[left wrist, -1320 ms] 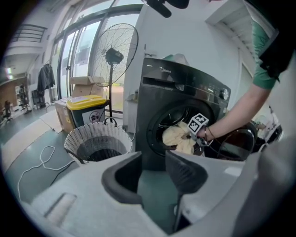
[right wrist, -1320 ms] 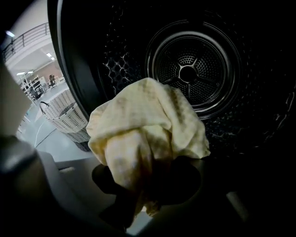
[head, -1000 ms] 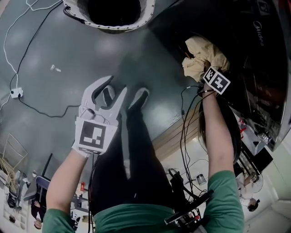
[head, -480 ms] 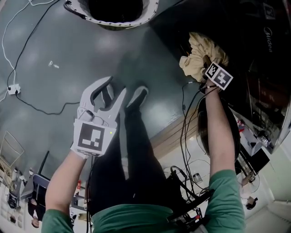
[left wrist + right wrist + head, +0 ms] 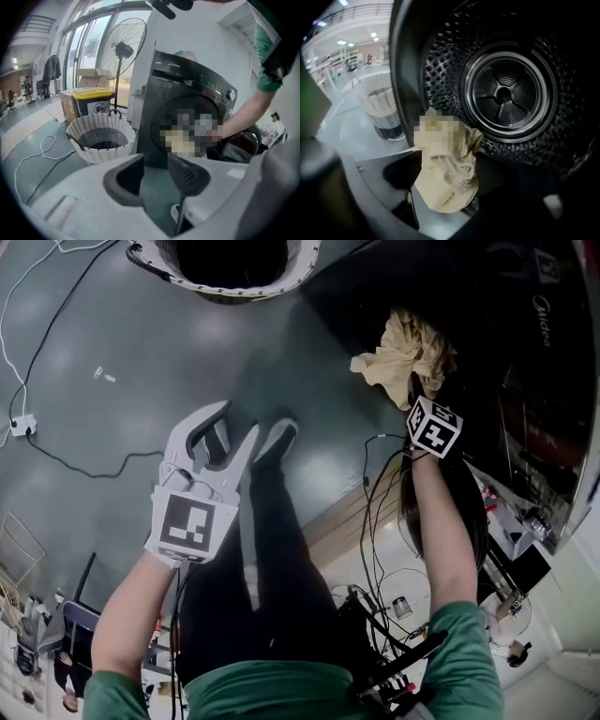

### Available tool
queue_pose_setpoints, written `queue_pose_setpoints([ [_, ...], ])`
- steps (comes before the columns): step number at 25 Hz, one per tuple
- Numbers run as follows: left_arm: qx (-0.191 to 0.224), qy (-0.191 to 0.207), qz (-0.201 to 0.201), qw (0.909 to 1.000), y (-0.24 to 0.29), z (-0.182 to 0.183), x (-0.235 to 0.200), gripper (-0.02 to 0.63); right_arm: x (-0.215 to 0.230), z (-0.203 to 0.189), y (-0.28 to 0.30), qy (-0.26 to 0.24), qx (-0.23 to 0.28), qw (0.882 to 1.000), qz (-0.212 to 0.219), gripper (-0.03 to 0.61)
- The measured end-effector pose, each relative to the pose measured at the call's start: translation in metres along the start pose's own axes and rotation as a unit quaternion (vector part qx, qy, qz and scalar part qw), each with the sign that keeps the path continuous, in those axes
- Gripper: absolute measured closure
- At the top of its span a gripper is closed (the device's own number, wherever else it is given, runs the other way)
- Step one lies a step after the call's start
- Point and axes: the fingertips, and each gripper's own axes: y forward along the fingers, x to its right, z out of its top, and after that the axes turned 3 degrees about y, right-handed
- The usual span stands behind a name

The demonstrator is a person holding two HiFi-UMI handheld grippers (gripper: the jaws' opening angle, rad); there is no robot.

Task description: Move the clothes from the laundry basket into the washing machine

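Note:
A beige cloth (image 5: pixel 405 351) hangs at the mouth of the dark washing machine (image 5: pixel 534 343). In the right gripper view the cloth (image 5: pixel 450 161) droops between the jaws in front of the steel drum (image 5: pixel 504 93). My right gripper (image 5: pixel 415 390) is just behind it with its jaws opening, and the pads do not squeeze the cloth. My left gripper (image 5: pixel 236 418) hovers over the floor, open and empty; its jaws (image 5: pixel 157 173) point toward the machine (image 5: pixel 187 93). The white woven laundry basket (image 5: pixel 187 282) stands to the left of the machine and looks dark inside (image 5: pixel 101 140).
Cables trail over the grey floor (image 5: pixel 37 334). A standing fan (image 5: pixel 123 47) and a yellow-lidded bin (image 5: pixel 96 101) stand behind the basket. The washer door (image 5: pixel 241 145) is swung open at the right. My shoe (image 5: pixel 281 437) is beside the left gripper.
The right gripper has drawn back from the washer mouth and rolled, while the beige cloth stayed at the opening and spread out. The left gripper has kept still.

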Motion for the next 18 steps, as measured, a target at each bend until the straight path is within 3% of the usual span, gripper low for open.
queue_pose_setpoints([
  [2,-0.002,-0.001,0.000,1.0000,0.002,-0.002,0.000,0.456,-0.014,-0.016,-0.002,-0.071,-0.007,0.997,0.006,0.221],
  [4,-0.004,-0.001,-0.001,1.0000,0.004,-0.003,0.000,0.456,-0.031,-0.033,0.001,-0.164,-0.021,0.986,0.011,0.221],
  [7,-0.006,-0.004,-0.002,1.0000,0.007,-0.006,0.001,0.456,-0.056,-0.052,0.016,-0.325,-0.039,0.945,0.009,0.221],
  [10,-0.009,-0.005,-0.003,0.9999,0.012,-0.010,0.003,0.456,-0.060,-0.064,0.044,-0.431,-0.065,0.900,-0.007,0.221],
  [12,-0.010,-0.007,-0.003,0.9999,0.014,-0.013,0.004,0.456,-0.050,-0.063,0.060,-0.459,-0.082,0.884,-0.024,0.224],
  [13,-0.011,-0.009,-0.002,0.9999,0.015,-0.014,0.004,0.456,-0.044,-0.058,0.066,-0.460,-0.086,0.883,-0.033,0.241],
  [15,-0.012,-0.014,0.000,0.9998,0.014,-0.017,0.000,0.456,-0.031,-0.042,0.072,-0.446,-0.089,0.889,-0.048,0.360],
  [18,-0.013,-0.017,0.005,0.9998,0.013,-0.019,-0.003,0.456,-0.010,-0.021,0.075,-0.431,-0.097,0.893,-0.078,0.417],
])
